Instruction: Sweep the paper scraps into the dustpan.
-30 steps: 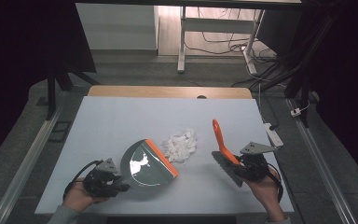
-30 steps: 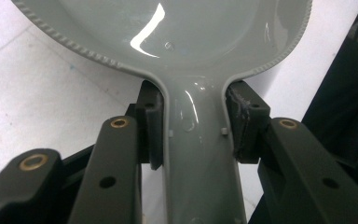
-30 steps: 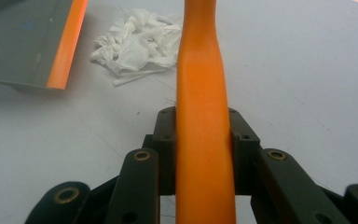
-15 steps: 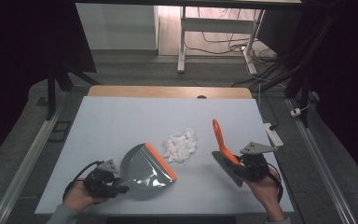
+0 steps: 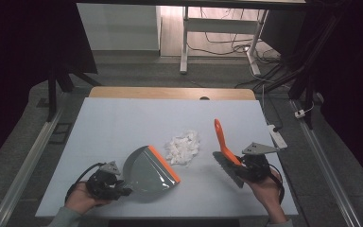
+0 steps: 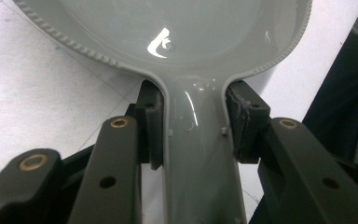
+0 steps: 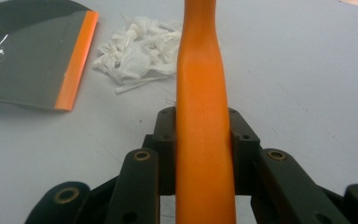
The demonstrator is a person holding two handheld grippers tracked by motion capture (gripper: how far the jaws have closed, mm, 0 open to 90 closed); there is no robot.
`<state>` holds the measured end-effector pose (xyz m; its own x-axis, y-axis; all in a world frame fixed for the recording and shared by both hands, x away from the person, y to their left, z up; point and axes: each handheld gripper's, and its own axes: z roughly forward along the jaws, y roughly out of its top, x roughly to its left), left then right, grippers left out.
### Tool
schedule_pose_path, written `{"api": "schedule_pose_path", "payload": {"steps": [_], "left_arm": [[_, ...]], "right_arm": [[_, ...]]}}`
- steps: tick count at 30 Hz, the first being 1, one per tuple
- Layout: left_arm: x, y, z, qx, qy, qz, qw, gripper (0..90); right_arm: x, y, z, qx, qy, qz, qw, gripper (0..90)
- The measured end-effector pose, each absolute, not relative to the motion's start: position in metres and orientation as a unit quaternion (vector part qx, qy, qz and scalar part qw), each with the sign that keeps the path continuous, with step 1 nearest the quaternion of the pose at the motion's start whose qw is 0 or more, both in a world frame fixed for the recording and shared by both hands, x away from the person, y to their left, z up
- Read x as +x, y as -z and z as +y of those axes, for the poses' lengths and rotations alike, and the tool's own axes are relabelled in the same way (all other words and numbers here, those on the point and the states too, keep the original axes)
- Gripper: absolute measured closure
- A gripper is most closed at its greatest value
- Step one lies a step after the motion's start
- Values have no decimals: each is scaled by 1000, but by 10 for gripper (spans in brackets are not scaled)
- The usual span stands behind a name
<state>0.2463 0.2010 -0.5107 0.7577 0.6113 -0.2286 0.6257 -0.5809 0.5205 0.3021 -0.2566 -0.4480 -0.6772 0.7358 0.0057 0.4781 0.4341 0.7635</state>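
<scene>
Both jaws are clenched: the left gripper (image 5: 116, 185) clamps the grey dustpan (image 5: 149, 169) handle, the right gripper (image 5: 251, 163) the orange brush (image 5: 224, 144). Paper scraps (image 5: 183, 147) lie between them; keeping the pan's orange lip (image 5: 164, 164) flat against the table (image 5: 123, 123) should catch everything.

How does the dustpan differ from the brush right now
The dustpan is grey with an orange lip, broad and scooped; the brush has a slim orange handle with grey bristles. The dustpan lies nearly flat on the table, left of the paper scraps, while the brush stands to their right, handle pointing away from the person. The left gripper clamps the dustpan; the right gripper clamps the brush. Both are held by their handles.
</scene>
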Motion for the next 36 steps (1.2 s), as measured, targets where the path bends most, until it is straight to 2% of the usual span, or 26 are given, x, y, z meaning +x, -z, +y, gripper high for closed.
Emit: {"api": "schedule_pose_path", "payload": {"steps": [5,18,27,36], "left_arm": [[246,511,201,889,13,347,298,618],[247,512,197,891,19,341,299,618],[248,513,196,891,24,340,299,618],[251,515,195,890,28,341,301,618]], "right_arm": [[310,450,-247,361,-383,834,169,703],[366,432,-214,387,-400,809,190,704],[405,445,-207,427,-383,796,192,703],[419,459,-199,435,-373,797,193,704]]}}
